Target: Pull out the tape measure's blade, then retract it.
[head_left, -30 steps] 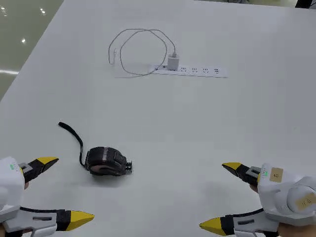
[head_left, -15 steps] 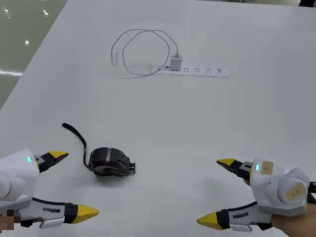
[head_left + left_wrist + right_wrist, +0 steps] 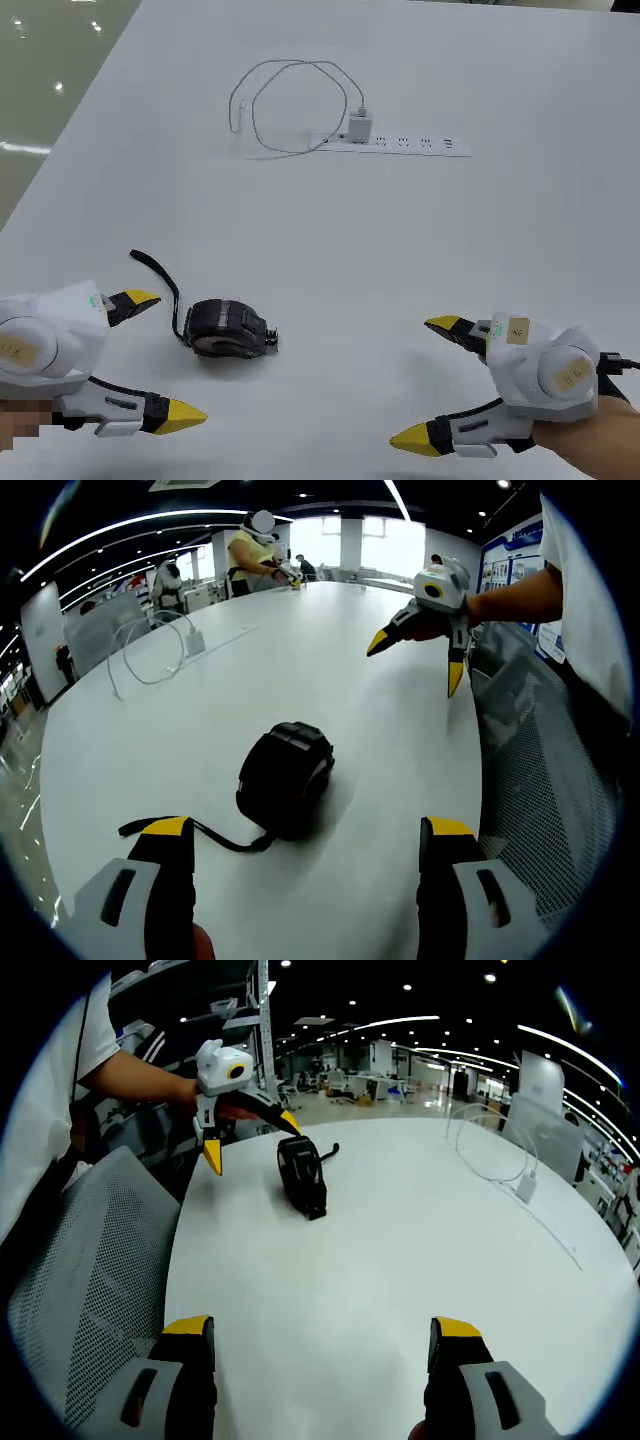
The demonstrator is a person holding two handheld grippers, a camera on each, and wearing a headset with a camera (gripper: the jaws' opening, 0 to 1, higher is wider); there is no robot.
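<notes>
On the white table (image 3: 400, 250), one tape measure (image 3: 225, 328) lies between the left hand-held gripper (image 3: 178, 355) and right hand-held gripper (image 3: 412, 380), both released.

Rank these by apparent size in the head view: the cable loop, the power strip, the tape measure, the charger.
1. cable loop, widest spread.
2. power strip and tape measure, unranked: the strip is longer but thinner, and farther away.
3. charger, smallest.
</notes>
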